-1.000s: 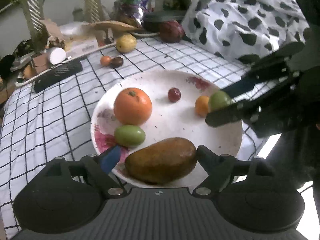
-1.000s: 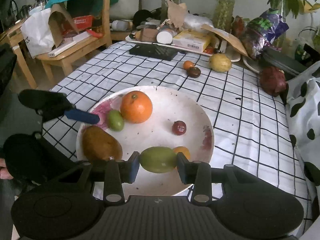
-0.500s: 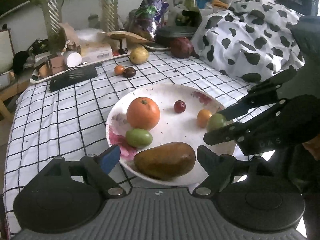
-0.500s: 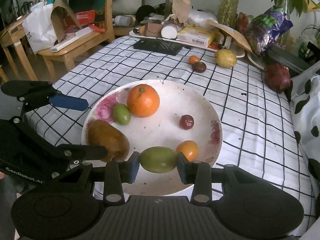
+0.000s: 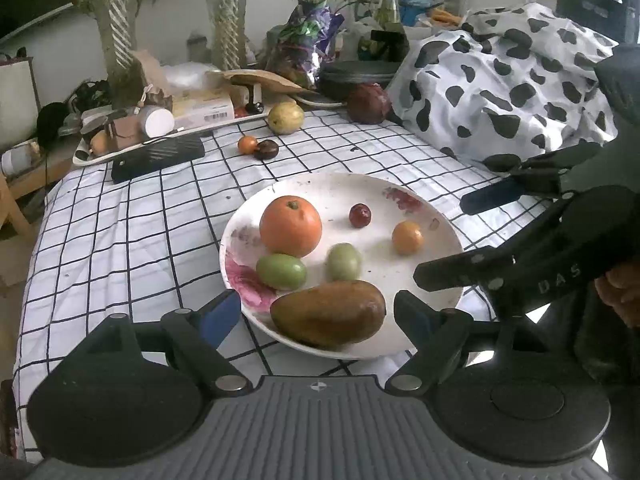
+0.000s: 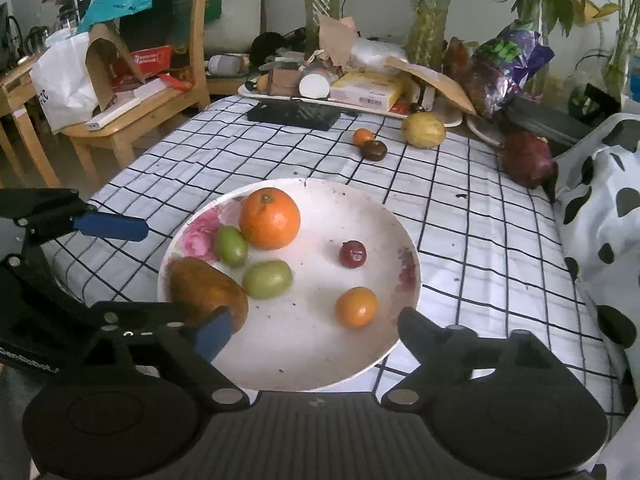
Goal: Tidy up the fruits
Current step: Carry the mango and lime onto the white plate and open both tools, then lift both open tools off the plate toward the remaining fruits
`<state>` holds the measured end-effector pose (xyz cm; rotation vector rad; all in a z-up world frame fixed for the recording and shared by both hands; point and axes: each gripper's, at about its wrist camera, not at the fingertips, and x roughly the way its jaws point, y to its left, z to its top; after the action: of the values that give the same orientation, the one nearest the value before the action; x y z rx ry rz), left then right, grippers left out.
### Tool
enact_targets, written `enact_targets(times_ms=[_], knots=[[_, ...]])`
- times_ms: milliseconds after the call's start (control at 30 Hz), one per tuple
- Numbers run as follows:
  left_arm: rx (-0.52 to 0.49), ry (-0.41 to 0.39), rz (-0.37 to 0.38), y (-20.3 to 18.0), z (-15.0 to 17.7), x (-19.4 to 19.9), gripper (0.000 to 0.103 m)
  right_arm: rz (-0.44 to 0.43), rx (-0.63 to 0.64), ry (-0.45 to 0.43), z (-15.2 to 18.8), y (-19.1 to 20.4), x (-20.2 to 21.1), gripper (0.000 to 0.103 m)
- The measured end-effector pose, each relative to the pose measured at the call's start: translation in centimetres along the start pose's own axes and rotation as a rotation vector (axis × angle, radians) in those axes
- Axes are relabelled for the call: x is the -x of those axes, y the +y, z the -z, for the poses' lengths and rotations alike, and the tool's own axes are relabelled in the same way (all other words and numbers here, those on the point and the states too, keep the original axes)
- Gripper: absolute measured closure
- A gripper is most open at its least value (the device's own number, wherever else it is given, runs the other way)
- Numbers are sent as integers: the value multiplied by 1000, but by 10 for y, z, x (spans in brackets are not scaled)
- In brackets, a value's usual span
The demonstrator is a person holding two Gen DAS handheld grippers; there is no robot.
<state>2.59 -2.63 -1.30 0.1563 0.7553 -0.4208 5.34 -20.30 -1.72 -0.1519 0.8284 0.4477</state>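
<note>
Green fruit (image 6: 267, 279), pinched in the right tongs (image 6: 308, 330) a moment ago, now lies loose on the plate (image 6: 376, 216) ahead of them, beside the mango (image 6: 206, 294). Both tongs gape wide, empty; left tongs (image 5: 318, 314) hover. That placement looks done.

Showing pale letters "DAS" on the dark body of the right tongs (image 5: 440, 240), seen from the left wrist. Running off the picture's edge on the body of the left tongs (image 6: 166, 270): a pale line of lettering, too blurred for reading. Carrying dark letters, perhaps "TEC", on the white bag (image 6: 66, 80) by the chair (image 6: 132, 120). Bearing unreadable white print on the red box (image 6: 150, 58). Displaying a barcode label, digits too small, on the yellow box (image 6: 370, 88).
</note>
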Motion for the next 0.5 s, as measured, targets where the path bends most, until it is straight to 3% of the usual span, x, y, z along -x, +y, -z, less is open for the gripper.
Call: enact_targets(times_ms=[267, 500], knots=[[0, 0, 7, 1, -1, 1, 20, 85, -20, 2, -2, -2, -4, 1], [22, -10, 15, 4, -2, 2, 20, 157, -15, -15, -15, 1, 7, 0]])
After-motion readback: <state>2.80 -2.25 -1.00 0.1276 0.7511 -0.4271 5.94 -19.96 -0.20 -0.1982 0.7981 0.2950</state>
